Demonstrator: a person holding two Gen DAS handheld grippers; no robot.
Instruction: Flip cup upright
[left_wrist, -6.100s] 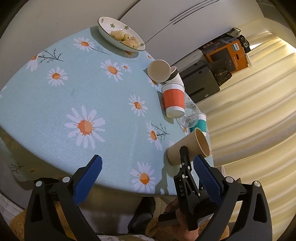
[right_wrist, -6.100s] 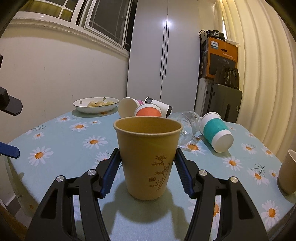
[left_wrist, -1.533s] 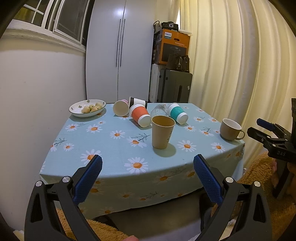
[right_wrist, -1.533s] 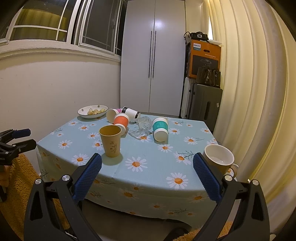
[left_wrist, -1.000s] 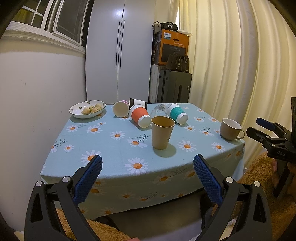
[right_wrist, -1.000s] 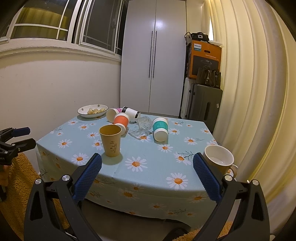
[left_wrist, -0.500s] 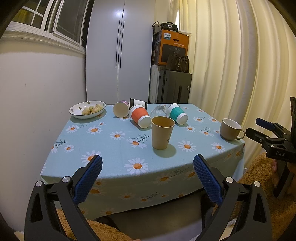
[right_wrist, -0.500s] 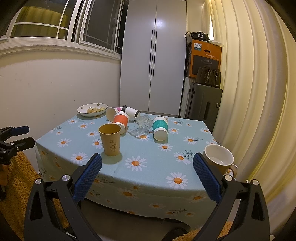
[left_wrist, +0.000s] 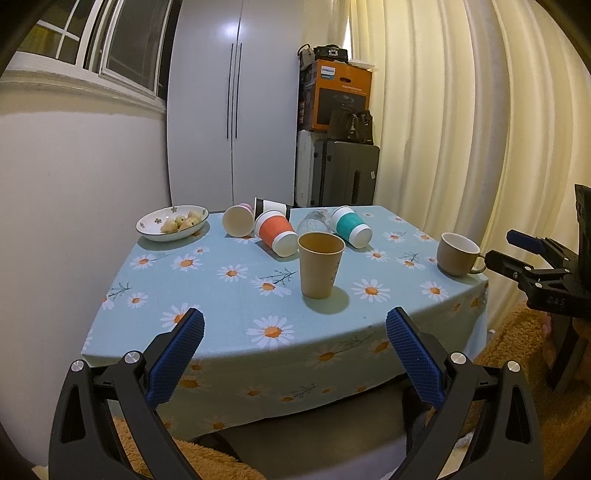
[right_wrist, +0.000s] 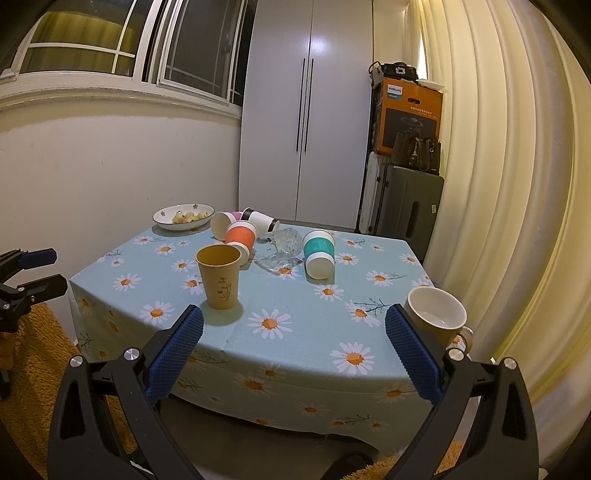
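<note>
Cup: brown paper cup (left_wrist: 320, 264) stands upright, mouth up, on table, nr front edge; plant sketch printed on its side (right_wrist: 218, 276)
Table: sq table w/ light blue daisy cloth (left_wrist: 207, 280)
L gripper: (left_wrist: 294, 363) jaws spread wide, blue pads, holding nothing, off the table's near edge, well apart from cup; seen from R cam at far left (right_wrist: 31, 273)
R gripper: (right_wrist: 293, 362) jaws spread wide, empty, off the table's edge, well apart from cup; seen from L cam at far right (left_wrist: 532, 258)
Orange cup: (left_wrist: 276, 237) on its side just behind the brown cup, white base facing front
Teal cup: (left_wrist: 351, 226) on its side, right of orange cup
Glass: clear glass (right_wrist: 282, 243) tipped over btwn orange & teal cups
Back cups: pink cup (left_wrist: 238, 220) on its side, open mouth facing front; a black & white cup (left_wrist: 271, 205) lying behind it
Mug: tan mug (left_wrist: 458, 254) upright nr right edge of table, white inside, handle to the right
Bowl: white bowl (left_wrist: 153, 231) w/ pale food pieces, back left corner
Room: white wardrobe (left_wrist: 232, 103) behind table, grey suitcase (left_wrist: 343, 173) w/ orange box (left_wrist: 340, 96) on top, cream curtain (left_wrist: 461, 129) at right, orange rug (right_wrist: 33, 354) on floor
</note>
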